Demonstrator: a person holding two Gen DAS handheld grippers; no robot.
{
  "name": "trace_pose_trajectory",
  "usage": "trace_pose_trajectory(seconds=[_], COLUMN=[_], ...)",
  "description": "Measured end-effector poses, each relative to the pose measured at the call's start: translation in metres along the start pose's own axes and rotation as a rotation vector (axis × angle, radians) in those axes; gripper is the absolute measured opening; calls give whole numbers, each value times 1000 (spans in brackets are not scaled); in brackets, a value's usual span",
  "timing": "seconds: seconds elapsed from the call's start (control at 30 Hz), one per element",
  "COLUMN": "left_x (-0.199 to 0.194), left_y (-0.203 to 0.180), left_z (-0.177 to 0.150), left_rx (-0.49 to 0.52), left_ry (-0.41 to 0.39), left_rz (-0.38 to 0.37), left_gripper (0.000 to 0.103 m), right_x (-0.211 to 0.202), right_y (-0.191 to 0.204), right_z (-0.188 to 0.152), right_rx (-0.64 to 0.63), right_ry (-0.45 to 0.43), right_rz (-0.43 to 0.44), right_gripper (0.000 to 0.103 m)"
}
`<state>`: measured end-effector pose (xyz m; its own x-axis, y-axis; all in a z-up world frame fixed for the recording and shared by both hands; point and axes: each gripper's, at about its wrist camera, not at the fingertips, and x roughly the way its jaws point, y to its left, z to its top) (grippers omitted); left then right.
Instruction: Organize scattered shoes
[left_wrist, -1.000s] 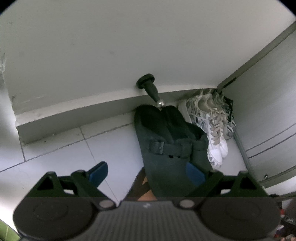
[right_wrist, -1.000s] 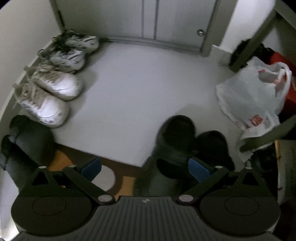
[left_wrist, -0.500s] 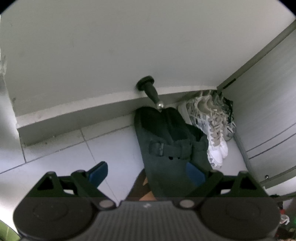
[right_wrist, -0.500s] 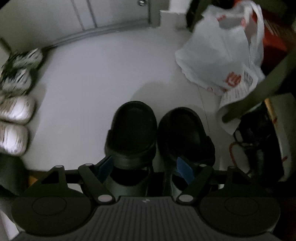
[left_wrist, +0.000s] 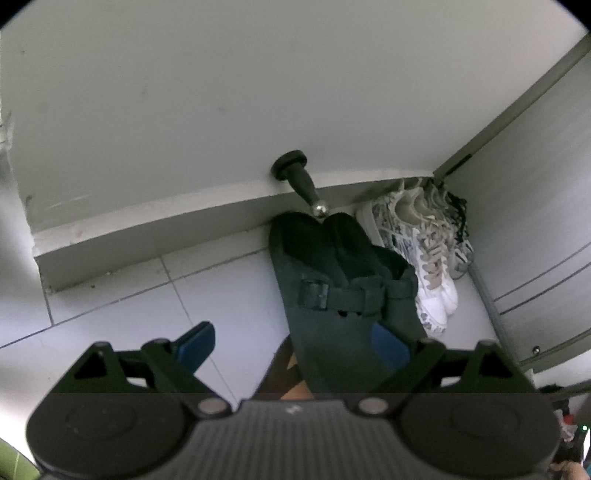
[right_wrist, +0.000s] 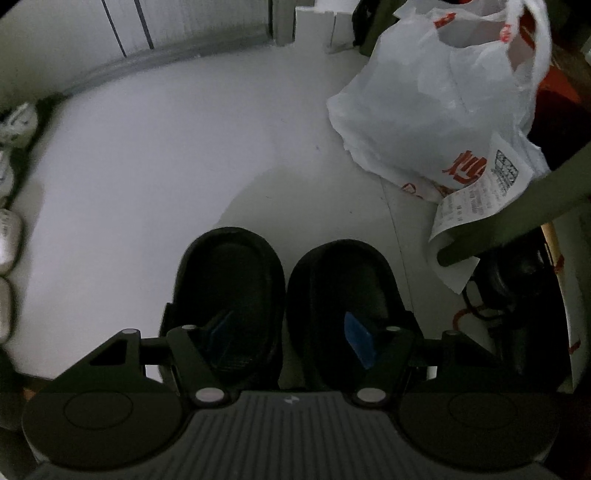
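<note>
On the pale floor, two black slip-on shoes sit side by side, toes pointing away. The right gripper hangs over them with one finger inside each shoe; its fingers have just been closing, with the shoes' inner walls between them, but a grip cannot be told. A white plastic bag lies nearby. The left gripper stands released, spread wide above dark clogs lined against the baseboard beside white sneakers.
</note>
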<state>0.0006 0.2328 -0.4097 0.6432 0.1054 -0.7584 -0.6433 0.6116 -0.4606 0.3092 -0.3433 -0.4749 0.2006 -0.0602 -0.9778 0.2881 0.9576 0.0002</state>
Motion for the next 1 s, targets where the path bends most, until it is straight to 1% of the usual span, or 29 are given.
trace_pose_trajectory(seconds=[0.13,0.3,0.37,0.4,0.43,0.47,0.5,0.53,0.8,0.9,1.0], left_x=[2,3,3,3,4,3,4,3,-1,0,-1], left_y=[1,1,0,0,0,-1,-1,-1,-1,-1,-3], left_z=[1,1,0,0,0,0,0,0,1,2,1], left_rx=[-6,-10,-8,-7,-7,-6,-6,-6,-2,-3,4], left_ry=[7,12,14,14,15,17,17,18,-1,1,1], left_rz=[0,0,-2,-3,-3,-6,-7,-9,-9,-11,-10], left_gripper=[94,94,94,94,94,94,94,94,94,94,94], right_x=[8,23,26,25,24,23,21,20,-2,-14,-31], right_y=[8,6,2,2,1,1,1,3,8,7,9], right_z=[3,-1,-5,-5,-6,-6,-7,-8,-22,-29,-40], right_rx=[-38,-60,-51,-55,-58,-62,-72,-96,-162,-178,-212], right_ry=[26,109,129,131,132,134,136,137,92,74,50], right_rz=[-16,-54,-41,-25,-9,7,14,4,30,37,60], right_gripper=[70,70,71,65,44,36,31,28,26,26,26])
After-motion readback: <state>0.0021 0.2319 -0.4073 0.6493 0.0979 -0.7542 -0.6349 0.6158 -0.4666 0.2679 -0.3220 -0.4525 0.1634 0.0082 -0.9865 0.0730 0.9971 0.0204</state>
